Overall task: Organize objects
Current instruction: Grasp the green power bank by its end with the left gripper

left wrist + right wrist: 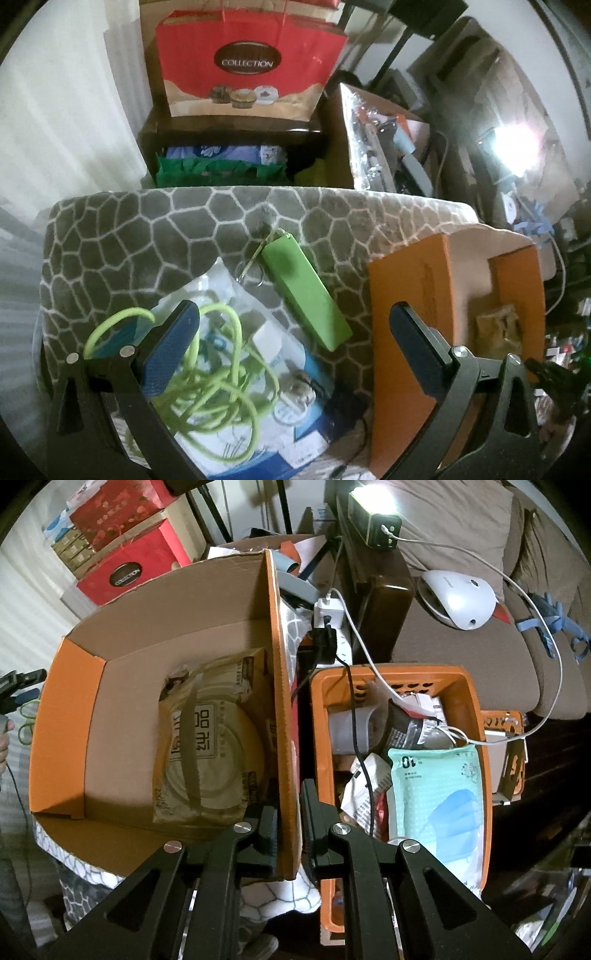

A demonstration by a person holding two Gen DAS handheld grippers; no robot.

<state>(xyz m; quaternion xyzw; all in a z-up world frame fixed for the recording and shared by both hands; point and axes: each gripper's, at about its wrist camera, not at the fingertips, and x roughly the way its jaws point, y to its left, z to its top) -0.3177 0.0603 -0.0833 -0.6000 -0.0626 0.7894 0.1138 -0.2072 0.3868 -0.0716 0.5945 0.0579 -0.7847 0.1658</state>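
While my left gripper (pixel 295 325) hangs over a grey patterned blanket (pixel 122 236), its jaws spread wide and empty, I count one green power bank (pixel 310 291), one tangled lime-green cable (pixel 207 387) and one white-and-blue packet (pixel 258 424) below it. The left finger (pixel 170 354) overlaps the cable; I cannot tell whether they touch. One orange cardboard box (pixel 413 332) stands at right, one red "Collection" bag (pixel 251 66) beyond.

Seen from my right wrist, my right gripper (pixel 290 834) is clenched on the box's (pixel 284 701) orange side wall. One beige packet (pixel 210 746) lies inside. Beside it, one orange basket (pixel 476 716) holds one mask pack (pixel 436 794) and other wrappers.
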